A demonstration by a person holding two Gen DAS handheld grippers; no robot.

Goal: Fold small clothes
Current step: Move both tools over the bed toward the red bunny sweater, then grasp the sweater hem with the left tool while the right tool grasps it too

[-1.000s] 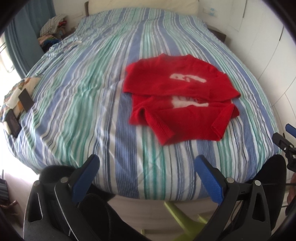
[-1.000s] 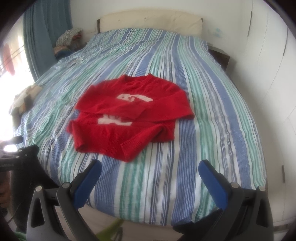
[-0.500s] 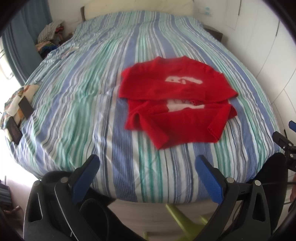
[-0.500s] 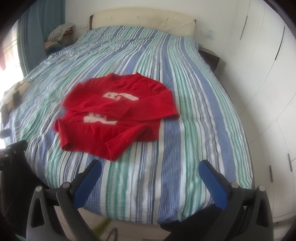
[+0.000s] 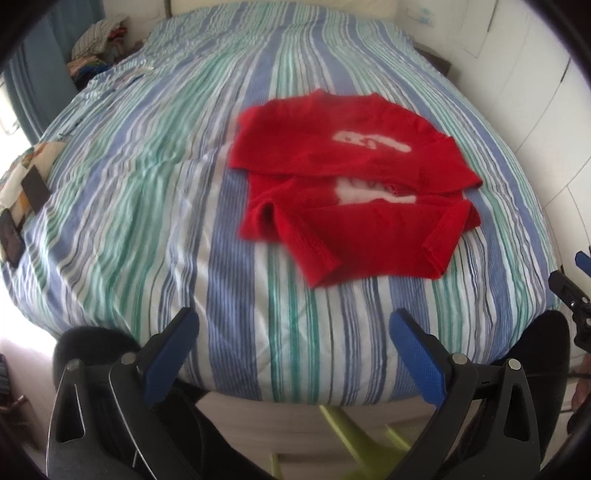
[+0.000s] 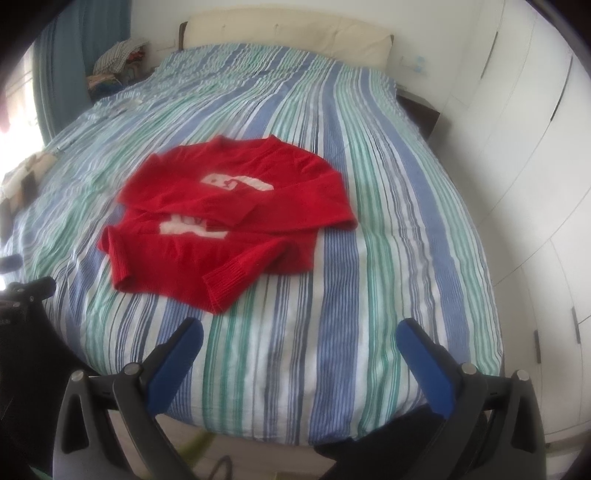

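We see a red sweater (image 5: 351, 192) lying on the striped bed (image 5: 147, 184), sleeves already folded across its chest, while our left gripper (image 5: 291, 347) and right gripper (image 6: 299, 354) hover near the bed's foot, fingers wide and empty; next, we judge, comes gripping the hem to fold the body.

The sweater (image 5: 351, 192) lies on the bed (image 5: 155, 206), toward its near end. From the sweater, the pillow (image 6: 288, 35) sits at twelve o'clock behind it, a clothes pile (image 6: 114, 62) at ten o'clock beside the bed, the wardrobe (image 6: 532, 155) at three o'clock.
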